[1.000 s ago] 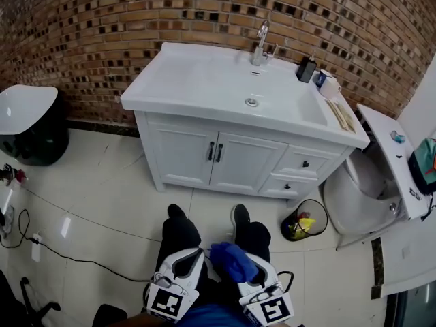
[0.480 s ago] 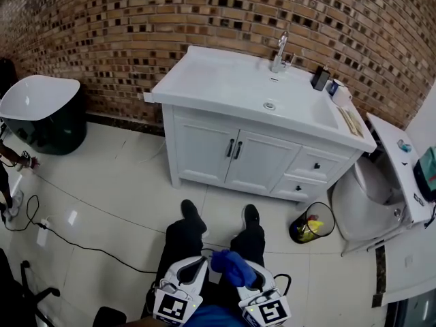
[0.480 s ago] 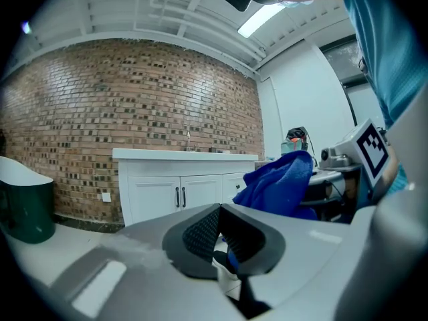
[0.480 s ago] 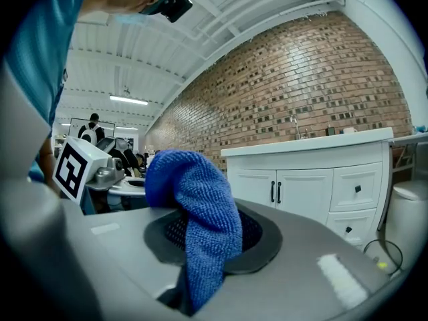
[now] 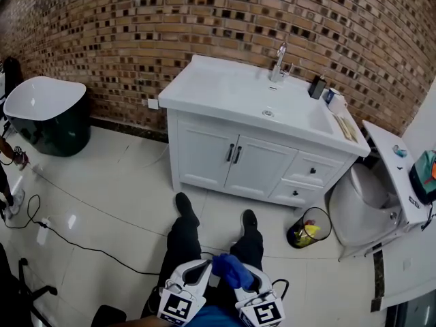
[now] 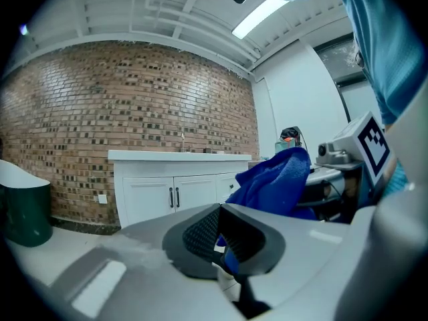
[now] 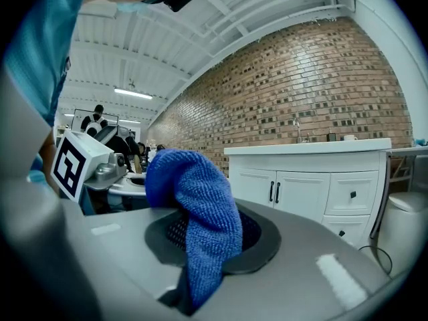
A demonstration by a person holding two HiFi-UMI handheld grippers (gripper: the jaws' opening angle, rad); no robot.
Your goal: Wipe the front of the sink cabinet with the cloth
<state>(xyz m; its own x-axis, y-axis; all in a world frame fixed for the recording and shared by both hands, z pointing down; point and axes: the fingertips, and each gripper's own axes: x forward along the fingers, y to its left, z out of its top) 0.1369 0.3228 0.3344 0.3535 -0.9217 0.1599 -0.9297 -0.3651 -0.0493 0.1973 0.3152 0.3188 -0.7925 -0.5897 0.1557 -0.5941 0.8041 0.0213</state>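
Cloth (image 7: pixel 200 212), deep blue with a looped, towel-like pile, hung in a thick fold from the right hand-held gripper (image 7: pixel 208 243). That gripper's jaws were clamped on it, and the loose end drooped down over their near side. The left hand-held gripper (image 6: pixel 224 239) sat just beside the right one, its jaws drawn together with nothing between them, and the cloth bulged just to its right.

Well ahead of both hand-held grippers, apart from the cloth, stood the white sink cabinet (image 5: pixel 253 161). It had two closed doors, with two drawers to their right. A white basin (image 5: pixel 272 101) was set into its worktop, with a tap (image 5: pixel 279 60) behind.

On the floor ahead and to the right of the right hand-held gripper, beside the cabinet, a small dark waste bin (image 5: pixel 305 225) held yellow and reddish scraps. Far to the left of the left hand-held gripper stood a dark tub (image 5: pixel 44 118) with a white inside.
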